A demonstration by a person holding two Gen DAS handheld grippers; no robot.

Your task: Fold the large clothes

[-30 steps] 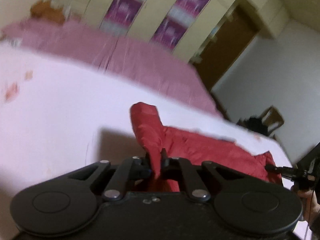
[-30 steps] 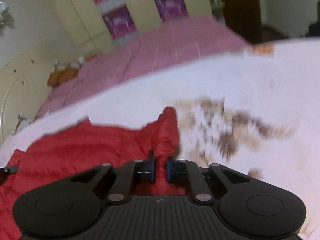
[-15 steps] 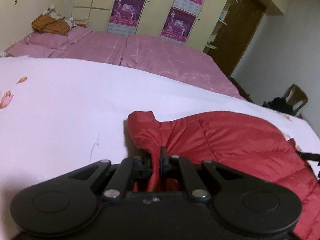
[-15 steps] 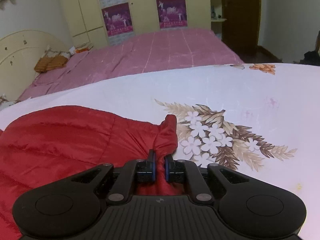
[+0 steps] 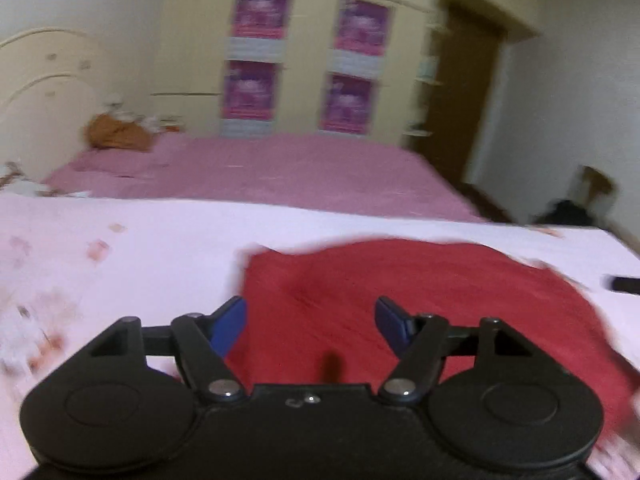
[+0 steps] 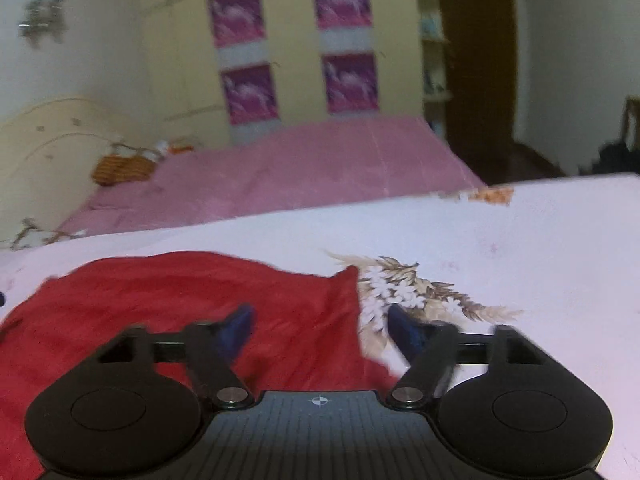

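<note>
A red padded jacket (image 5: 420, 292) lies flat on a white floral sheet (image 5: 140, 264). My left gripper (image 5: 310, 320) is open and empty above the jacket's left edge. In the right wrist view the jacket (image 6: 180, 300) spreads to the left, with a raised corner by a brown flower print (image 6: 420, 296). My right gripper (image 6: 320, 324) is open and empty above the jacket's right edge. The other gripper's tip (image 5: 624, 283) shows at the far right of the left wrist view.
A pink bed (image 5: 260, 176) lies beyond the sheet, with an orange bundle (image 5: 116, 132) near its cream headboard (image 5: 44, 100). A cream wardrobe with purple posters (image 6: 296, 52) stands behind. A dark door (image 6: 476, 60) and a chair (image 5: 596, 184) are at the right.
Both grippers were shut on pinched corners of the red jacket; both have opened and let go. The jacket now lies flat on the sheet, and both cameras have lifted.
</note>
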